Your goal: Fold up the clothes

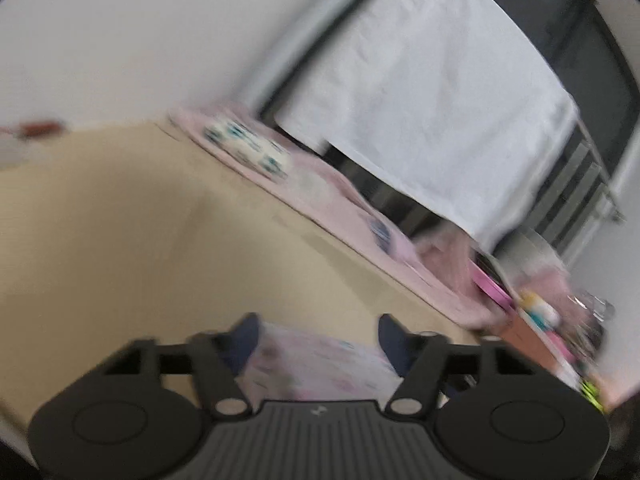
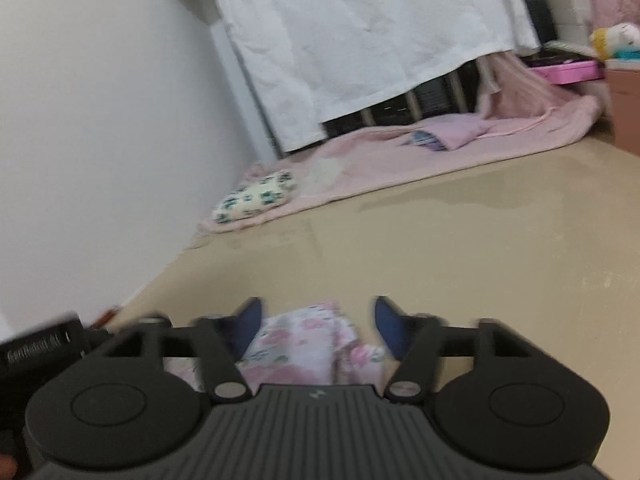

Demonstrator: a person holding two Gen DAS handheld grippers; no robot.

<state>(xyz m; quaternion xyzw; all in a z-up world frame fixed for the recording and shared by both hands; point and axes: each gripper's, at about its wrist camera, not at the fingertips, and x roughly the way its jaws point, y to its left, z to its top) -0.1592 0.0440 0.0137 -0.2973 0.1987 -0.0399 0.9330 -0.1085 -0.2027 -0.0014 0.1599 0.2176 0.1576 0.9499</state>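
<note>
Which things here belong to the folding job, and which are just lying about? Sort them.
For the job:
floral garment
left gripper, open
right gripper, open

Lying about:
pink blanket
patterned pillow
white sheet
pink box
plush toy
</note>
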